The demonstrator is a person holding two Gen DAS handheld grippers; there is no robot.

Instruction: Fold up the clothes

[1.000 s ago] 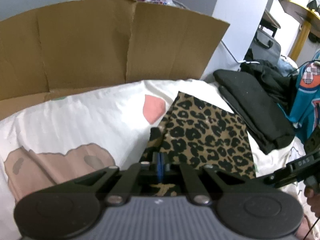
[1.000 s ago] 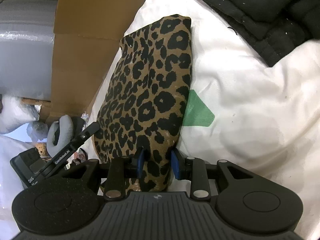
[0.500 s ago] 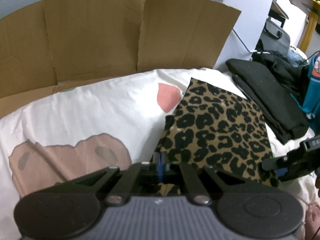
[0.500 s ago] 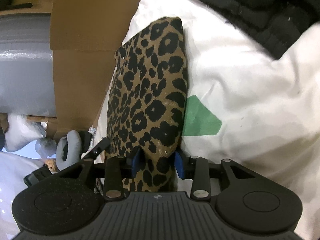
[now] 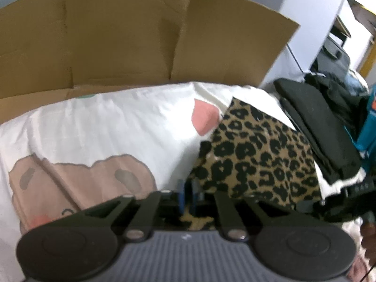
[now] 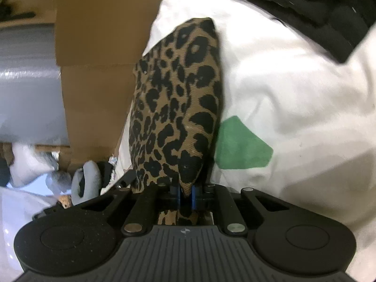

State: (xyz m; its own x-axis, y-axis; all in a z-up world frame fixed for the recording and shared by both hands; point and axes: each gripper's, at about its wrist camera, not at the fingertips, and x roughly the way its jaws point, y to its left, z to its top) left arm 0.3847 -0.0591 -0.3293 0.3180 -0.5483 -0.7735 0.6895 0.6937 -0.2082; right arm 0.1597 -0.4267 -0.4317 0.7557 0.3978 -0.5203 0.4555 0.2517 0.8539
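A folded leopard-print garment [image 5: 258,159] lies on a white printed bedsheet [image 5: 105,129]. My left gripper [image 5: 188,196] is at its near left corner. Its jaws are opening: the blue pads stand slightly apart, and the cloth edge lies just right of them and under the gripper body. In the right wrist view the garment [image 6: 178,103] stretches away from my right gripper [image 6: 186,195]. That gripper's jaws are closing, and the pads pinch the garment's near edge into a bunched point. The right gripper's dark body [image 5: 352,199] also shows at the garment's right side.
A cardboard sheet [image 5: 117,35] stands behind the bed. A pile of folded black clothes [image 5: 315,127] lies right of the garment, with a teal garment [image 5: 369,127] beyond it. A green patch [image 6: 239,145] is printed on the sheet beside the leopard cloth.
The left pads, shut before, have parted a little. The right pads, wide around the cloth edge earlier, have closed onto it and gathered it.
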